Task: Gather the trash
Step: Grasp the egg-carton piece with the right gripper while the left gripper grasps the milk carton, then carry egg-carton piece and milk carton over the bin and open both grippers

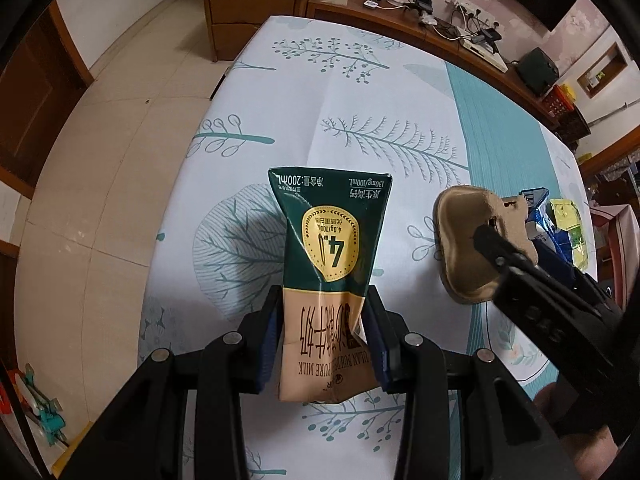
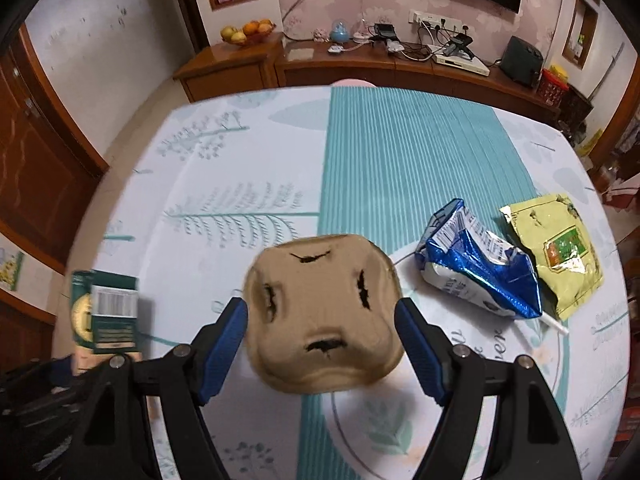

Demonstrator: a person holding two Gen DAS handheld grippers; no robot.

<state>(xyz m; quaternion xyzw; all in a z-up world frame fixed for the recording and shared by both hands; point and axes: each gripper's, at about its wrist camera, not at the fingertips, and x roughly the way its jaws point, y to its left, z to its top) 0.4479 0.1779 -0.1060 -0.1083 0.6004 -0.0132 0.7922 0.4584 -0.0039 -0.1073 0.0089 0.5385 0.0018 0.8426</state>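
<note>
Your left claw (image 1: 324, 340) is closed on the lower half of a milk carton (image 1: 328, 256), its blue pads (image 1: 270, 340) pressing the flattened sides, and the carton is lifted clear of the bench (image 1: 360, 92). It looks empty and creased, so it should be light but will buckle; squeeze no harder, and hold it across the flat faces as you do now.

Your right claw (image 2: 322, 344) stands wide with the brown pulp cup tray (image 2: 324, 312) between its fingers; the pads (image 2: 230, 344) are just beside its edges, and whether they touch I cannot tell. The tray sits tilted over the bench near the front edge. Moulded pulp is light, fairly stiff and rough, so it should not slip, but its thin rim and torn slits will crush or rip. Take it across two opposite walls, low on the body, not by the rim.

To the right lie a crumpled blue carton (image 2: 480, 268) with a straw, touching a yellow-green packet (image 2: 556, 248). Both look soft, crinkly and slick; pinch a fold or an edge.
</note>
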